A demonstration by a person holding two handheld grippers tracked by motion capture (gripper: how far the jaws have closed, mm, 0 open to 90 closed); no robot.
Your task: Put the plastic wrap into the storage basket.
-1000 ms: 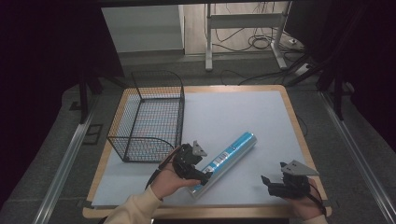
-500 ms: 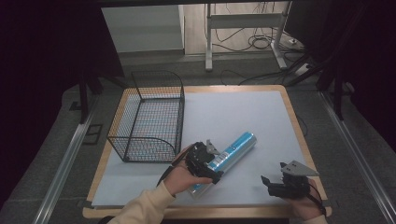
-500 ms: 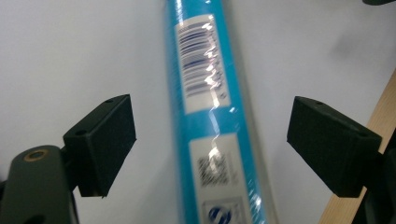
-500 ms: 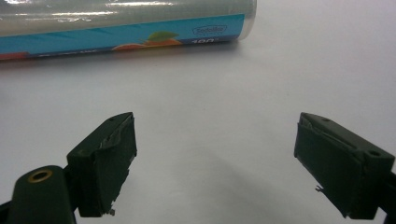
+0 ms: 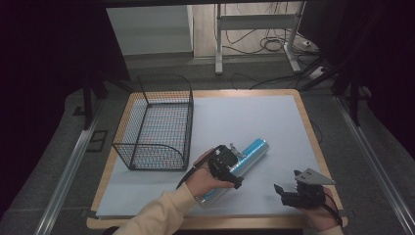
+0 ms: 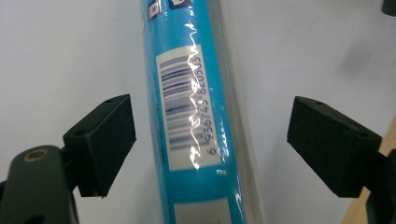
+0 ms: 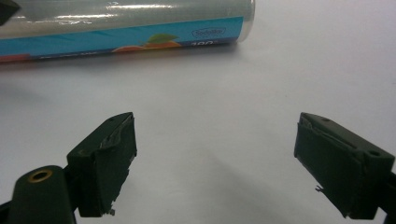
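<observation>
Blue cling-film roll [image 5: 243,163] lies diagonally, flat on the white table sheet.

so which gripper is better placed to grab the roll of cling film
Left. The left gripper is open with the roll of cling film between its jaws, not yet touching, so closing should grip it. The right gripper sits apart near the table's front edge, open over bare surface.

Hand-held gripper [image 7: 215,163] (jaws wide apart) near cling-film roll [image 7: 126,21].
</observation>
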